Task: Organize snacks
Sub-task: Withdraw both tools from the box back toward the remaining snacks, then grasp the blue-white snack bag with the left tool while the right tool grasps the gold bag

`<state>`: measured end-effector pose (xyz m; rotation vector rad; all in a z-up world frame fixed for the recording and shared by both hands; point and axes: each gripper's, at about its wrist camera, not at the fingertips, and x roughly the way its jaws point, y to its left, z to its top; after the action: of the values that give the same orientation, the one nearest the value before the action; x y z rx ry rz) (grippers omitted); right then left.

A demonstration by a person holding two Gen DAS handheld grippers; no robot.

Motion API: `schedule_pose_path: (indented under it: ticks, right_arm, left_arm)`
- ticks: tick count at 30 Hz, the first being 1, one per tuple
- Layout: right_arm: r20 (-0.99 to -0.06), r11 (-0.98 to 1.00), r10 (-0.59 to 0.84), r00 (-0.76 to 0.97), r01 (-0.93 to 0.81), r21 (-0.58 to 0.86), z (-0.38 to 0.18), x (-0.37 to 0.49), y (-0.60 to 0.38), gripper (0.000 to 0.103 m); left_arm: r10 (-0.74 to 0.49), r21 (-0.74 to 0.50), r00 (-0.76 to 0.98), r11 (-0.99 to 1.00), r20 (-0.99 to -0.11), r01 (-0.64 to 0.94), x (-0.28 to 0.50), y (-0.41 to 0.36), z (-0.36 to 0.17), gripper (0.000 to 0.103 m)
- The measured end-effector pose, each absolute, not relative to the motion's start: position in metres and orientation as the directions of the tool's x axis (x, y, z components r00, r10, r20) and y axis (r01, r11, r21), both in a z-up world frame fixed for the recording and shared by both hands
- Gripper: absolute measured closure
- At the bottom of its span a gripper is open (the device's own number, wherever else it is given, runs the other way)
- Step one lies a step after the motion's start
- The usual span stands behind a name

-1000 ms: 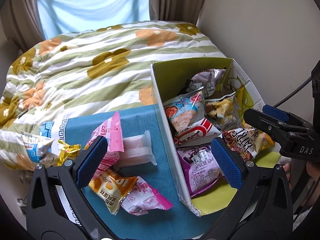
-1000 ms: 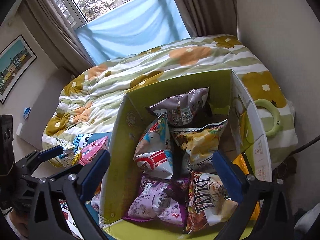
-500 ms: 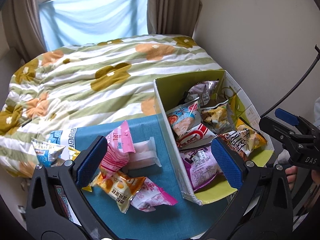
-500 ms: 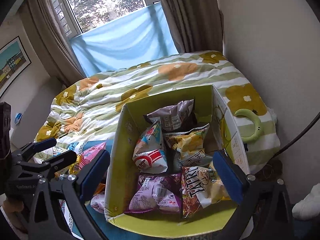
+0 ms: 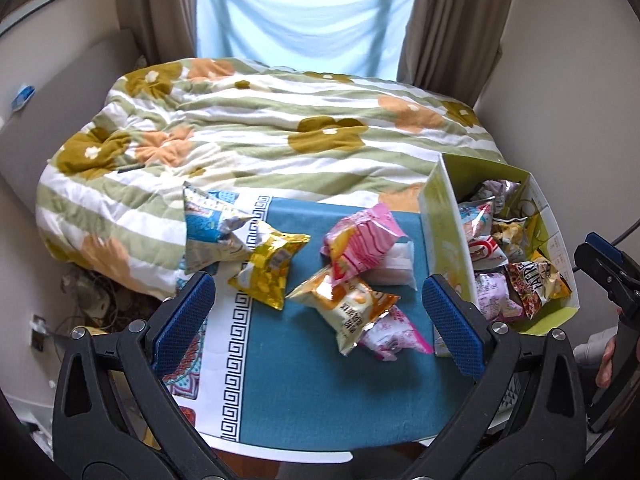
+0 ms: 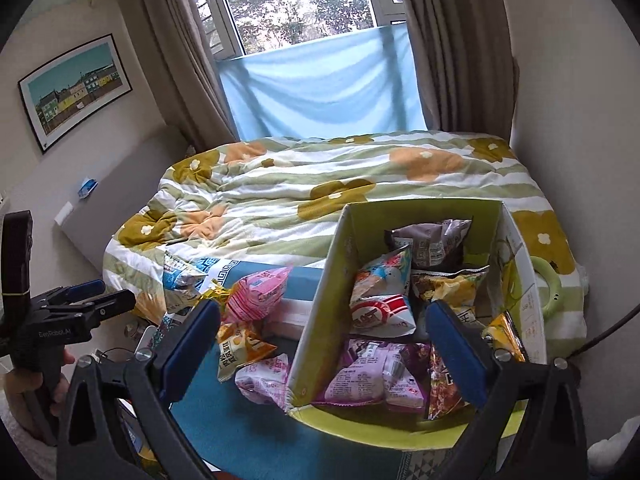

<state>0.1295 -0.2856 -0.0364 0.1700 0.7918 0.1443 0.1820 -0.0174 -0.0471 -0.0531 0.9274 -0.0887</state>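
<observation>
**Both grippers drawn back from the snack box, empty**

Since a second ago the left gripper (image 5: 318,320) has pulled up and away to the left: the box that filled the right half of its view now sits at the right edge, and far more of the bed shows. The right gripper (image 6: 322,344) has backed off too; the box interior looks smaller and the window is now in view.

Left gripper: jaws spread wide, nothing between the blue pads, held above the near edge of the teal cloth (image 5: 320,392).

Right gripper: jaws likewise spread and empty, straddling the left wall of the green cardboard box (image 6: 320,320).

Loose snacks on the cloth, left of the box:
- pink packet (image 5: 362,240), lying over a white packet (image 5: 394,266)
- orange-and-white packet (image 5: 348,306), resting on a pale pink packet (image 5: 394,334)
- gold packet (image 5: 266,270)
- blue-and-silver packet (image 5: 212,232), partly on the flowered quilt (image 5: 256,128)

Box contents: several packets already inside, among them a purple packet (image 6: 372,376), a red-and-white packet (image 6: 380,312) and a yellow packet (image 6: 448,284).

A hand (image 6: 24,384) shows at the left gripper's handle.
</observation>
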Motion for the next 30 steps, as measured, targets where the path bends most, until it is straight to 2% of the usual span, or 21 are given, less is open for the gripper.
schedule_pose_path:
  ticks: [6, 14, 25, 30]
  right_arm:
    - [-0.703, 0.975, 0.219, 0.676, -0.117, 0.191, -0.048, 0.145, -0.231, 0.001]
    - [-0.752, 0.966, 0.253, 0.608, -0.118, 0.23, -0.088, 0.187, -0.151, 0.001]
    - [-0.826, 0.976, 0.219, 0.519, -0.116, 0.186, -0.155, 0.243, -0.058, 0.001]
    - [-0.862, 0.982, 0.185, 0.473, -0.112, 0.149, -0.186, 0.261, -0.033, 0.001]
  left_arm:
    - [-0.078, -0.102, 0.597, 0.995, -0.798, -0.006, 0.193, 0.04, -0.061, 0.0]
    - [-0.11, -0.112, 0.537, 0.993, -0.837, 0.029, 0.256, 0.1, -0.096, 0.0]
    - [-0.249, -0.204, 0.367, 0.966, -0.896, 0.157, 0.341, 0.129, -0.181, 0.001]
    - [-0.268, -0.217, 0.317, 0.958, -0.909, 0.188, 0.361, 0.13, -0.213, 0.001]
